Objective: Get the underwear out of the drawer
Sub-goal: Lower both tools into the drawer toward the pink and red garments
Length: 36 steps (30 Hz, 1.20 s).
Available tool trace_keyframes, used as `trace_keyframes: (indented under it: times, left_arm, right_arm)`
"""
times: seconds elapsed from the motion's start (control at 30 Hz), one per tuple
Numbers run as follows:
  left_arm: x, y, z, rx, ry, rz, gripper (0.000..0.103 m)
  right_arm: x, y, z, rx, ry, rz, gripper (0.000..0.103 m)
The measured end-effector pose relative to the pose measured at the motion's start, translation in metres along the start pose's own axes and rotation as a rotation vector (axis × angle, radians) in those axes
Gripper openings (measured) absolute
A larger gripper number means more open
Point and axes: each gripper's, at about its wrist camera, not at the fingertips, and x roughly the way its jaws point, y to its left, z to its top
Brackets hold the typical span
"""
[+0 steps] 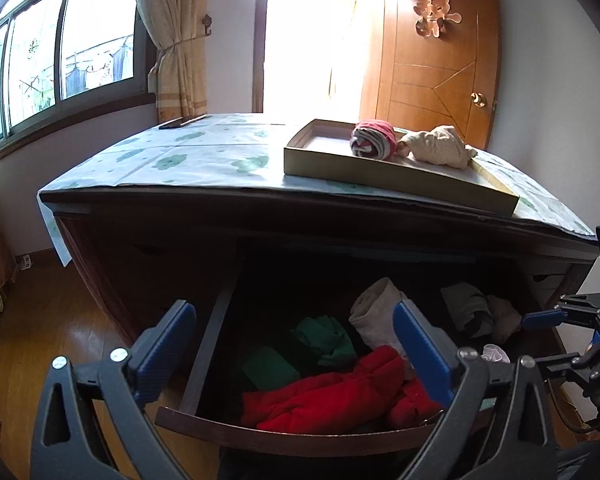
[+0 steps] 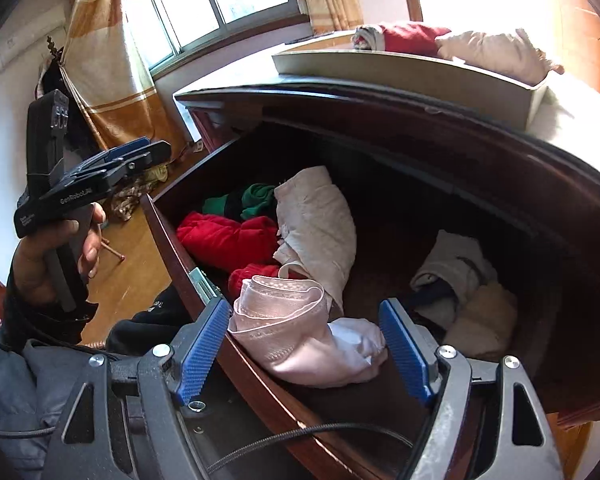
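The open wooden drawer (image 1: 292, 432) holds several rolled garments: red (image 1: 332, 396), green (image 1: 324, 336), beige (image 1: 376, 312) and dark ones. In the right wrist view a pink lace-edged underwear roll (image 2: 288, 332) lies at the drawer's front edge (image 2: 260, 364), between the fingers of my open right gripper (image 2: 304, 352), not clamped. My left gripper (image 1: 296, 352) is open and empty above the drawer's left front; it also shows in the right wrist view (image 2: 140, 152). My right gripper shows at the right of the left wrist view (image 1: 556, 320).
A shallow cardboard tray (image 1: 380, 176) on the cloth-covered dresser top (image 1: 180, 160) holds a red striped roll (image 1: 374, 140) and a beige bundle (image 1: 436, 146). A wooden door (image 1: 440, 60), windows and curtains stand behind. Wooden floor (image 1: 40, 340) lies to the left.
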Motion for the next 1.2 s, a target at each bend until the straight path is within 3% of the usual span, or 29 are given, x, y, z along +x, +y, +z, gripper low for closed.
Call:
trace_keyframes:
  times: [0.27,0.33,0.47,0.6,0.7,0.97,1.07,1.2]
  left_arm:
    - [0.004,0.001,-0.003,0.002,0.020,-0.021,0.101]
    - [0.006,-0.001,-0.005,0.016,0.031,-0.023,0.101]
    - [0.010,-0.006,-0.006,0.039,0.058,-0.034,0.101]
    - [0.015,-0.010,-0.009,0.058,0.086,-0.042,0.101]
    - [0.020,-0.010,-0.011,0.067,0.109,-0.051,0.101]
    - [0.035,-0.019,-0.008,0.165,0.210,-0.078,0.101]
    - [0.045,-0.026,-0.006,0.215,0.275,-0.103,0.101]
    - [0.060,-0.037,-0.003,0.275,0.373,-0.141,0.099]
  right_arm:
    - [0.019,0.004,0.005,-0.008,0.056,0.016,0.079]
    - [0.025,0.005,0.006,-0.012,0.074,0.013,0.068]
    - [0.040,0.001,0.008,0.002,0.129,0.028,0.064]
    - [0.058,-0.004,0.006,0.012,0.213,0.067,0.050]
    - [0.058,-0.005,0.007,0.006,0.211,0.102,0.031]
    - [0.030,-0.018,0.018,0.017,0.063,0.028,0.027]
    - [0.029,-0.026,0.021,0.023,0.047,-0.021,0.027]
    - [0.033,-0.034,0.022,0.043,0.051,-0.011,0.027]
